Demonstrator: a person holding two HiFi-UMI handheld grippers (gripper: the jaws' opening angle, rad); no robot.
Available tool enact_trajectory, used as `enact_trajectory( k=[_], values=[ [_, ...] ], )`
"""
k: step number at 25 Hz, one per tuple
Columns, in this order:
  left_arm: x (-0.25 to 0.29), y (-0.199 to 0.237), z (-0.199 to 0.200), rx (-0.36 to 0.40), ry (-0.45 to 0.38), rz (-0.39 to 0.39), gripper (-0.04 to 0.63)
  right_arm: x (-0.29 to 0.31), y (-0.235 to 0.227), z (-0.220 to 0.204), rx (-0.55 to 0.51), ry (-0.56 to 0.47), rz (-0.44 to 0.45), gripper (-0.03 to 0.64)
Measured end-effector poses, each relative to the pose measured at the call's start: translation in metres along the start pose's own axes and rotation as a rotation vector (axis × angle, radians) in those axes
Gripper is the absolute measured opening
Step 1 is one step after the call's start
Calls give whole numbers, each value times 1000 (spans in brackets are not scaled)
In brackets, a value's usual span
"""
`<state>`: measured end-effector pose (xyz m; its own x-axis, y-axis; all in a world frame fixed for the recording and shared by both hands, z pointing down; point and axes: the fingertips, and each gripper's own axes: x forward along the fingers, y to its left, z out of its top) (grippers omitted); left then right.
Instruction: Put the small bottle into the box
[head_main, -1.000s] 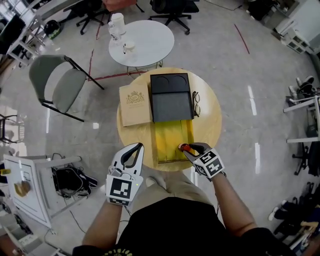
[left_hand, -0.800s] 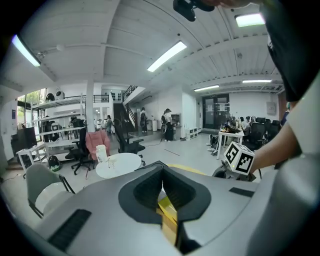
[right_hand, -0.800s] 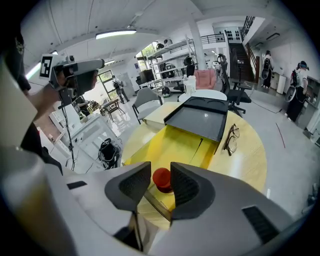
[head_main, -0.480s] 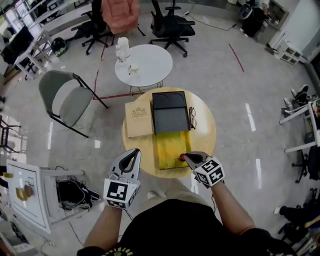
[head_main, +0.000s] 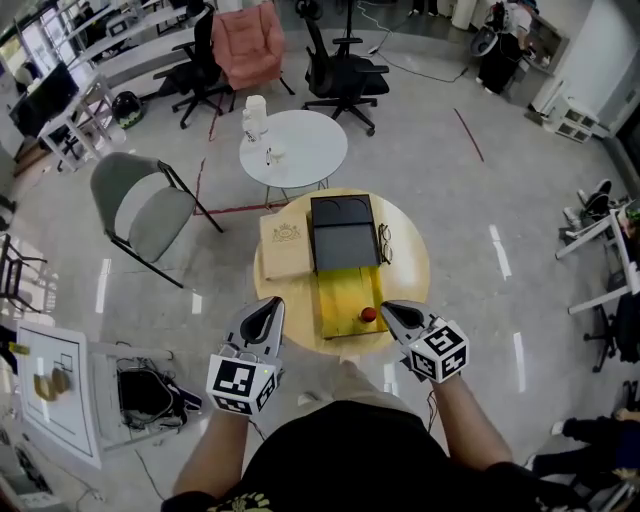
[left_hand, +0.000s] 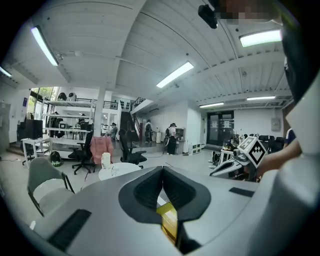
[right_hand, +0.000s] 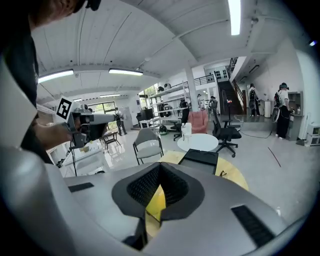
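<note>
Nearest us, the left gripper (head_main: 267, 308) and the right gripper (head_main: 390, 310) each have their textured dark pads pressed together, with nothing held. Between them, on the round pale-wood table (head_main: 410, 270), sits the box (head_main: 340, 290), a rectangular tray lined with glossy yellow fabric. The small bottle (head_main: 368, 315) (we can make out only its red, rounded top) lies in the near right corner. Farther off we note the matte black lid (head_main: 342, 232), with a tan booklet (head_main: 286, 245) to its left and thin-framed spectacles (head_main: 385, 243) to its right.

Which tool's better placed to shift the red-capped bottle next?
Right, probably. The right tool, shut and empty, sits beside the small red-capped bottle on the yellow box lining; the left tool is across it, farther off.
</note>
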<state>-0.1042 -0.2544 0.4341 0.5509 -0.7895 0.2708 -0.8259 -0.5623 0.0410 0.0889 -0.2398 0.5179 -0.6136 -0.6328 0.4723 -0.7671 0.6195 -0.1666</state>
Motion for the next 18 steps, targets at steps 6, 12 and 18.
enact_trajectory(
  k=[6,12,18],
  values=[
    [-25,-7,6,52,24,-15,18,-38,23,40,29,-111,-6,12],
    [-47,-15,12,101,22,-43,18,-79,49,69,-27,-194,-14,12],
    [-71,-20,2,86,5,-73,18,-104,75,75,-75,-205,-53,12]
  ],
)
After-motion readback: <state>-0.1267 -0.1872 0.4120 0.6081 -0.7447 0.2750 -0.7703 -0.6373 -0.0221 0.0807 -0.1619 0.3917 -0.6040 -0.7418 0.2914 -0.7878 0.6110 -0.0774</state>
